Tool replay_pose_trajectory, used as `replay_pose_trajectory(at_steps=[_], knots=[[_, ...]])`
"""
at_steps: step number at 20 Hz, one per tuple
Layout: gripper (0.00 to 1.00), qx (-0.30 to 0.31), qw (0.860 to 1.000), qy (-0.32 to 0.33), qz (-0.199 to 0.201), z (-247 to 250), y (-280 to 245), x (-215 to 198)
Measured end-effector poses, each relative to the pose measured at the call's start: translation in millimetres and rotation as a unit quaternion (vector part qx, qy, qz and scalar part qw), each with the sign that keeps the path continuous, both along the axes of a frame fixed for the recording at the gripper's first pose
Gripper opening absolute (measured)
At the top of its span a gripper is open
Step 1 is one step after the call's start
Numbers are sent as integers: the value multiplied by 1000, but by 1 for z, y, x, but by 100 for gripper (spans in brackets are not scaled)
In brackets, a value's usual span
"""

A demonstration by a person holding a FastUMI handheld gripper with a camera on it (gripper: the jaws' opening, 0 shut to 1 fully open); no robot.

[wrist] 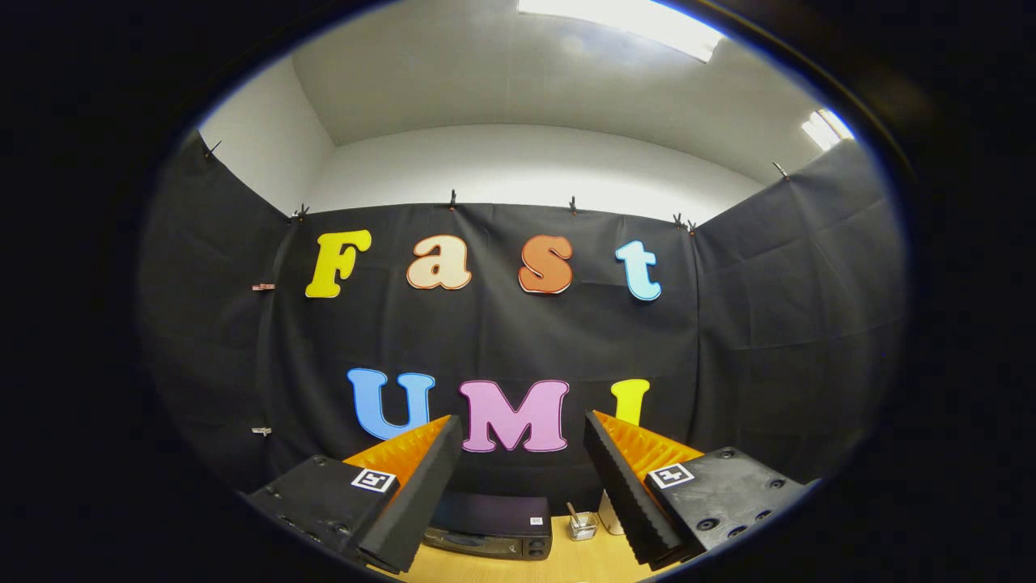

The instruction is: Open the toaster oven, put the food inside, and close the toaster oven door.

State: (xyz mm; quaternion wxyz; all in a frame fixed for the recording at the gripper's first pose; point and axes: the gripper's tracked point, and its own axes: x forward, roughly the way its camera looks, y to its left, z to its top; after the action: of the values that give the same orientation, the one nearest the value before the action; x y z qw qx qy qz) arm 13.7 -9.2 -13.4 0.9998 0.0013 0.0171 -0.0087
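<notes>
Flanking toaster oven (490, 526), spread fingers (421, 478)

Gripper (524, 437) fingers apart (nothing between), toaster oven (490, 526) beyond.

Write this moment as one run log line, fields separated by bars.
gripper: open, holding nothing | toaster oven: on table, beyond fingers | small jar: beside oven | stage: approach not begun

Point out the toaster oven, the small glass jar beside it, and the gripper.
toaster oven (490, 522): gripper view, on its dark top, between the fingers.
small glass jar (581, 528): gripper view, on its clear body, beside the oven.
gripper (522, 437): gripper view, midway between the fingertips, which stand open, holding nothing.
</notes>
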Motion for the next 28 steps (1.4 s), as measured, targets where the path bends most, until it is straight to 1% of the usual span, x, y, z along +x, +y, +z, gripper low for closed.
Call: replay_pose_trajectory(at_steps=[7, 12, 17, 20, 23, 25, 28], knots=[[97, 5, 1000, 6, 5, -14, 4, 15], [97, 3, 999, 24, 23, -54, 24, 44], [97, -4, 996, 64, 61, -132, 52, 86], [97, -15, 993, 88, 73, -189, 57, 101], [97, -2, 988, 123, 92, -250, 75, 111], [98, 3, 985, 148, 93, -290, 83, 117], [98, -16, 982, 169, 82, -341, 85, 125]])
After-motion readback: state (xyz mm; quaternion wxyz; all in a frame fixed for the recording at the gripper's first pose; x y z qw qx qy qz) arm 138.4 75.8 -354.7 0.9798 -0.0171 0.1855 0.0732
